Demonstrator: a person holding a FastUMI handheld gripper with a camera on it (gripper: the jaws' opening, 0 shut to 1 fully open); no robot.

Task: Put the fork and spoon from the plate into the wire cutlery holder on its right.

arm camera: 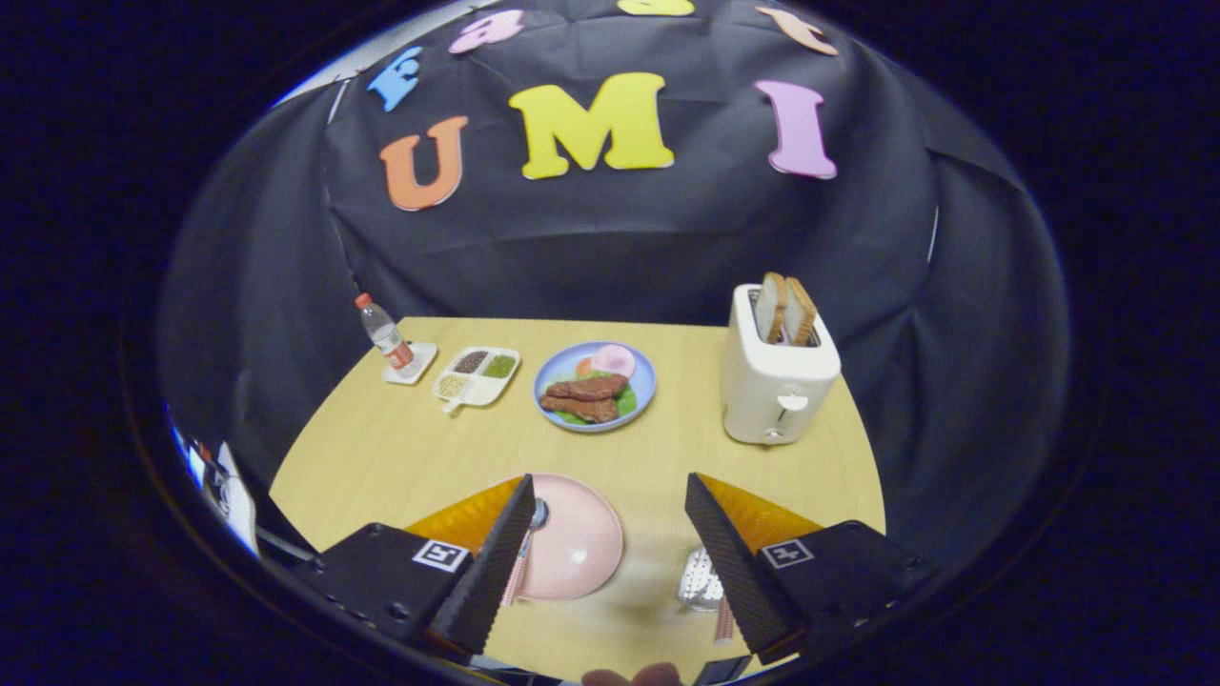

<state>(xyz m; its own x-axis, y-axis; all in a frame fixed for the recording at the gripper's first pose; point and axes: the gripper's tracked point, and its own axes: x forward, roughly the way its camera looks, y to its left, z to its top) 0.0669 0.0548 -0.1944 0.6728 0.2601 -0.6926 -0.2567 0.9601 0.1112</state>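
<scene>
1. Counting what sits on my pale wooden counter (400,448): one round pink plate (577,543), one silvery wire cutlery holder (701,581), one round blue plate of food (644,381), one white toaster (777,386) with two slices of toast (786,307) standing in it, one white divided tray (477,376) with three filled sections, and one clear water bottle with a red cap (384,333) on a white coaster (412,365).
2. One utensil with a round metal bowl end (539,513) and a pink checked handle lies on the pink plate's left side, touching my left finger's inner edge; I take it for the spoon but cannot be sure.
3. A second pink checked handle (724,619) shows just below the holder, against my right finger.
4. My hand-held gripper (610,500) hangs above the near counter edge, tilted down, with its two black fingers spread wide and pinching nothing.
5. The pink plate lies between the fingers, toward the left one; the holder is to its right, beside the right finger.
6. My left finger covers the plate's left rim, the right finger hides much of the holder, and I cannot make out a fork.
</scene>
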